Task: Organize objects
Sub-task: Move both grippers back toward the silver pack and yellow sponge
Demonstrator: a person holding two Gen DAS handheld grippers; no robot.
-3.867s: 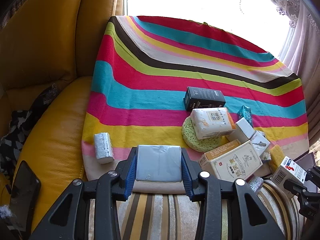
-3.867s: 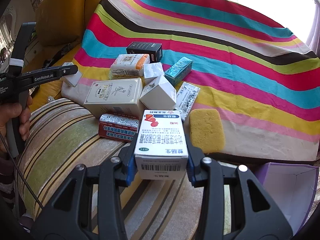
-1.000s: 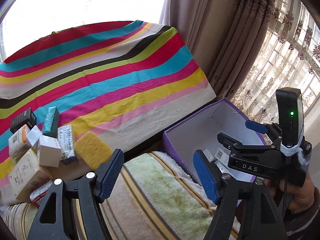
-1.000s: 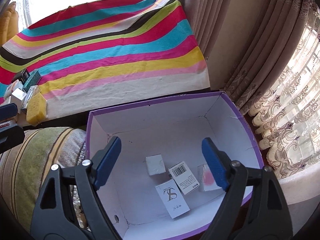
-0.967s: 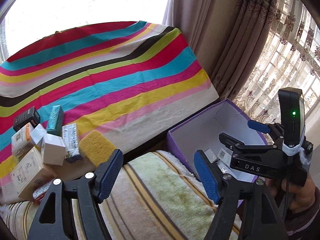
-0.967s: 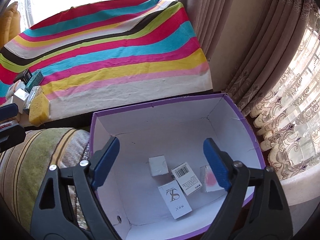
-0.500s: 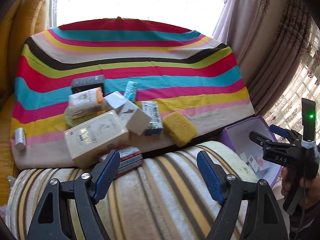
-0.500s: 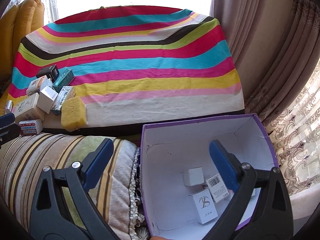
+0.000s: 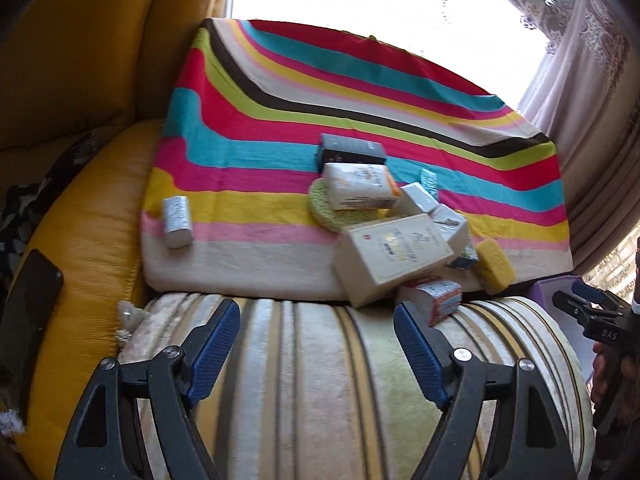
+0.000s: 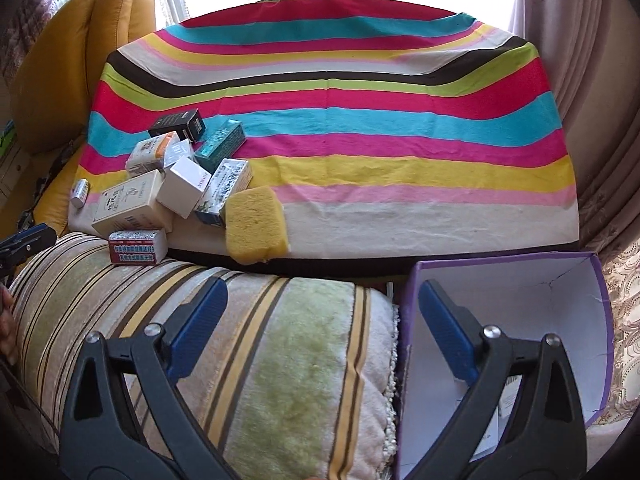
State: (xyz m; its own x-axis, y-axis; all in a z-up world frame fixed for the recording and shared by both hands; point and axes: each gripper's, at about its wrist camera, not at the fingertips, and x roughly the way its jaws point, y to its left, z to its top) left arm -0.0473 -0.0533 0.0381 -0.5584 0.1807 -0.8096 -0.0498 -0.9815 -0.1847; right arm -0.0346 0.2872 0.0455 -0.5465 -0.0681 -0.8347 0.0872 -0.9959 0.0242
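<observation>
Both my tongs, left gripper point(image 9: 316, 348) and right gripper point(image 10: 322, 326), gape empty, having just spread after dropping boxes in the purple box point(image 10: 560, 276), so I swing back toward what looks like ten items point(image 9: 390, 254) left on the striped cloth point(image 10: 360, 120).

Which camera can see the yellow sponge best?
The right wrist view. There the yellow sponge lies whole and sharp at the near edge of the striped cloth, beside the pile of boxes. In the left wrist view it is small and blurred, far right, partly behind the boxes.
</observation>
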